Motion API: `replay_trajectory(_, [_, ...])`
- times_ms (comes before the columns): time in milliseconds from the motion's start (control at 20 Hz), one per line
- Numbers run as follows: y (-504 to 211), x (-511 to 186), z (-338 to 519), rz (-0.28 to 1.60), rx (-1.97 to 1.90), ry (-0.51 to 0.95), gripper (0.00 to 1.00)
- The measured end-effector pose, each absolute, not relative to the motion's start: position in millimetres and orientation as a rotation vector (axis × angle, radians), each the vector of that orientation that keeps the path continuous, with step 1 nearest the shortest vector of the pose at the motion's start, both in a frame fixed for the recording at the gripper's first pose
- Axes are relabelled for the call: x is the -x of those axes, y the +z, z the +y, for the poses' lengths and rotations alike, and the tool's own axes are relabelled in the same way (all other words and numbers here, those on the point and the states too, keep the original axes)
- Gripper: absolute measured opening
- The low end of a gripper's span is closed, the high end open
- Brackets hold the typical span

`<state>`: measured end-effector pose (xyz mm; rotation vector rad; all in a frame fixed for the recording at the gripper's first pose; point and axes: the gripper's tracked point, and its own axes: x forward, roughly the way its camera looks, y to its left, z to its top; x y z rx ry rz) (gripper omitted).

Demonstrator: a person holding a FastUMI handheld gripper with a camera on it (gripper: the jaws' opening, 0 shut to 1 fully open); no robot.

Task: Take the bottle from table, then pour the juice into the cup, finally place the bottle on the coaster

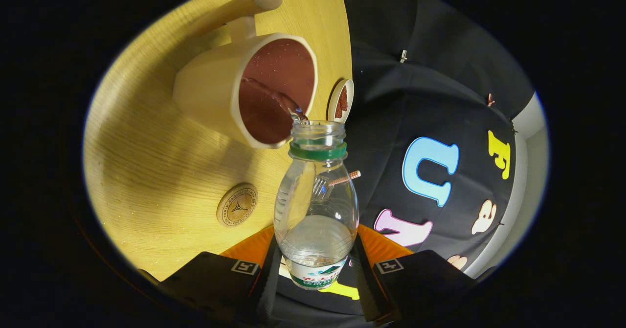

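My gripper (315, 269) is shut on a clear plastic bottle (315, 206) with a green neck ring and no cap, both fingers pressing its lower body. The bottle is tipped over, its mouth right at the rim of a cream cup (215, 86) just ahead. A thin stream of dark red juice (274, 98) runs from the mouth into the cup, which holds much red juice. Little liquid shows inside the bottle. A round wooden coaster (237, 205) lies on the table beside the bottle, close to my left finger.
The round wooden table (146, 142) carries everything. A wooden rod-like handle (234, 8) lies beyond the cup. A small round disc with a red mark (341, 101) sits by the table edge next to the bottle mouth. The table edge drops off just past the bottle.
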<state>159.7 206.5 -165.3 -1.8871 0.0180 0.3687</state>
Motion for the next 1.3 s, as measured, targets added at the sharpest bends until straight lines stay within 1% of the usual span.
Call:
replay_trajectory(900, [-155.1, -162.7, 220.6, -0.060, 2.003, 0.403, 0.71])
replay_trajectory(1300, [-155.1, -163.5, 222.7, -0.040, 2.054, 0.434, 0.71])
